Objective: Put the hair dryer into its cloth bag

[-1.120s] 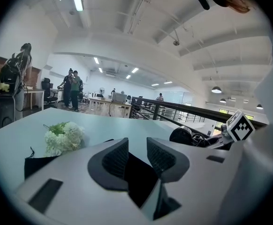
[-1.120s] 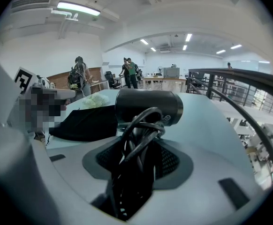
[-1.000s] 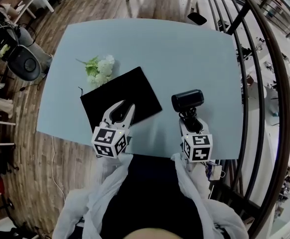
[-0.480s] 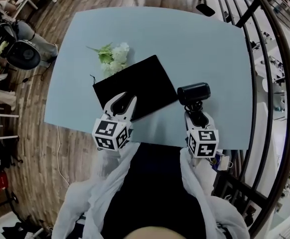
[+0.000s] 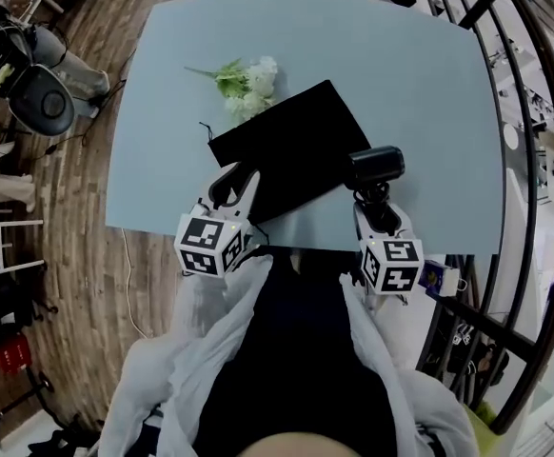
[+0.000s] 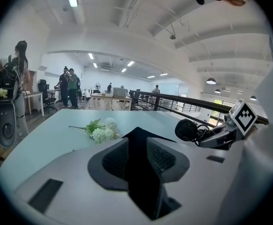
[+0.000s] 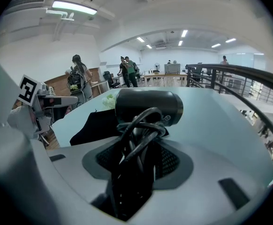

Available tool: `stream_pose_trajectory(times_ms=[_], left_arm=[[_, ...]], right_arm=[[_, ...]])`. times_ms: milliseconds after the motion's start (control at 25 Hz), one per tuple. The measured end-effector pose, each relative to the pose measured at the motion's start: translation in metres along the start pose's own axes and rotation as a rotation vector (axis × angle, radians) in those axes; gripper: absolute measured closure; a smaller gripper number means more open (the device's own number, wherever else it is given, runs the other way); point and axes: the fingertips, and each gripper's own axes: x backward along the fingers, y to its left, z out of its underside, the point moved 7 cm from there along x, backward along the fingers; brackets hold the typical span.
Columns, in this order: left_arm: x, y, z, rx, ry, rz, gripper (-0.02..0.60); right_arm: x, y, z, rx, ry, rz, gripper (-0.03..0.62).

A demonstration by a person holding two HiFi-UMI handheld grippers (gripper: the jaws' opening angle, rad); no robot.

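Note:
The black cloth bag (image 5: 291, 141) lies flat on the light blue table (image 5: 401, 65), one corner pointing away from me. My left gripper (image 5: 237, 174) hovers at the bag's near left edge. Its jaws stand a little apart, and the bag (image 6: 136, 132) shows dark through the gap of the left gripper (image 6: 137, 142). My right gripper (image 5: 377, 208) is shut on the handle and coiled cord of the black hair dryer (image 5: 377, 165). The dryer's barrel (image 7: 148, 107) lies crosswise just beyond the right gripper (image 7: 141, 142), close to the bag's right corner.
White and green artificial flowers (image 5: 247, 79) lie just beyond the bag's far left side. A dark railing (image 5: 534, 160) runs along the table's right. Chairs and gear (image 5: 39, 112) stand on the wooden floor at left. People (image 6: 68, 86) stand far off.
The table, bag and flowers have shifted up and right in the head view. Both grippers drew back toward the near edge, the dryer with the right. The left tips went from mid-bag to its near edge.

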Motion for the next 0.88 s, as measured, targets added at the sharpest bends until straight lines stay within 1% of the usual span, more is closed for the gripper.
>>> stream_pose_trajectory(times_ms=[280, 560, 640, 720, 800, 880], left_arm=[[0.027, 0.035, 0.015, -0.025, 0.032, 0.067, 0.453], [0.032, 0.076, 0.036, -0.097, 0.102, 0.116, 0.453], [0.027, 0.086, 0.042, -0.143, 0.138, 0.13, 0.453], [0.018, 0.093, 0.049, -0.214, 0.182, 0.14, 0.453], [0.007, 0.101, 0.055, -0.289, 0.223, 0.133, 0.451], [-0.005, 0.108, 0.058, -0.335, 0.253, 0.127, 0.452]], right_arm=[[0.005, 0.053, 0.017, -0.05, -0.008, 0.047, 0.396], [0.009, 0.098, 0.04, -0.101, -0.014, 0.093, 0.396], [0.009, 0.107, 0.045, -0.111, -0.008, 0.101, 0.396], [0.01, 0.114, 0.05, -0.118, 0.004, 0.109, 0.396], [0.011, 0.118, 0.053, -0.12, 0.015, 0.118, 0.396], [0.01, 0.12, 0.054, -0.117, 0.029, 0.119, 0.396]])
